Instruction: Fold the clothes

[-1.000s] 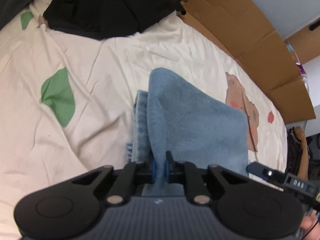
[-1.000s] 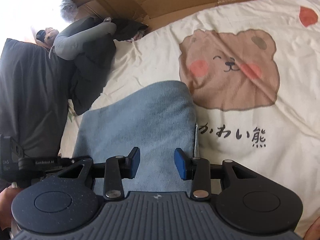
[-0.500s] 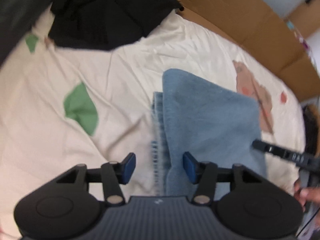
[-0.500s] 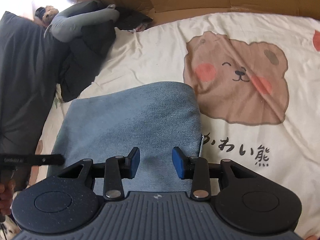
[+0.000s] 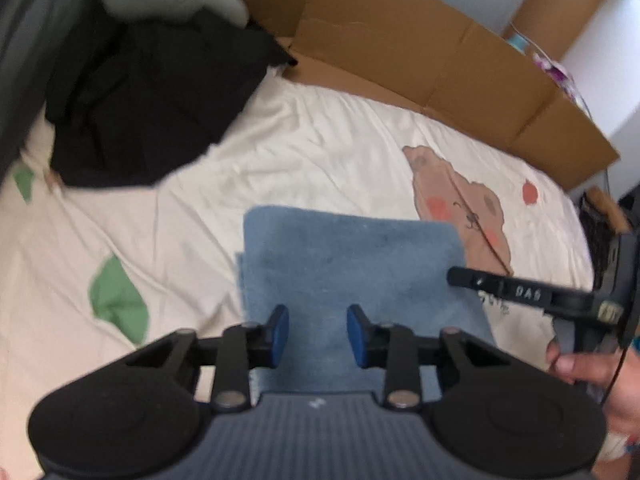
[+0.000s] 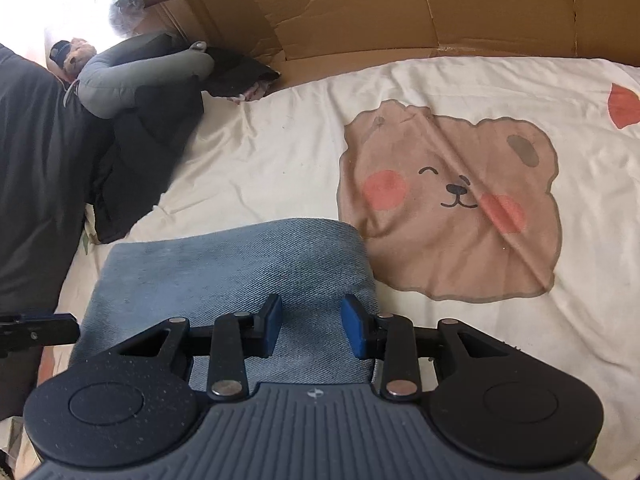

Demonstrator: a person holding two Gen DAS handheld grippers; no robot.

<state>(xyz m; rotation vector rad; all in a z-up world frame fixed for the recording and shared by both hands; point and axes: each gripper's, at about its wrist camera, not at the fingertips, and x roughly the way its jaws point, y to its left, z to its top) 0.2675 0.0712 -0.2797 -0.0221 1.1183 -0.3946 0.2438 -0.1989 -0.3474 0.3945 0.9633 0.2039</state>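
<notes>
Above the folded jeans (image 5: pixel 352 264), both grippers' jaws gape empty, the left just narrowing; bedsheet (image 5: pixel 320 148) lies bare around.

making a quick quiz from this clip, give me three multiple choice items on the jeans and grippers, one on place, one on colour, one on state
1. Where do the folded jeans lie on the sheet?
A. on top of the black clothes
B. beside the bear print, on its left in the right wrist view
C. inside the cardboard

2. What colour are the pads of the left gripper?
A. red
B. green
C. blue

3. How does the left gripper stand?
A. open above the jeans, holding nothing
C. shut on the jeans
B. shut on the sheet

Answers:
1 B: the denim edge lies next to the bear print.
2 C: both pads show blue.
3 A: there is a clear gap between the jaws, with flat denim showing through it; they have just been closing a little.
</notes>
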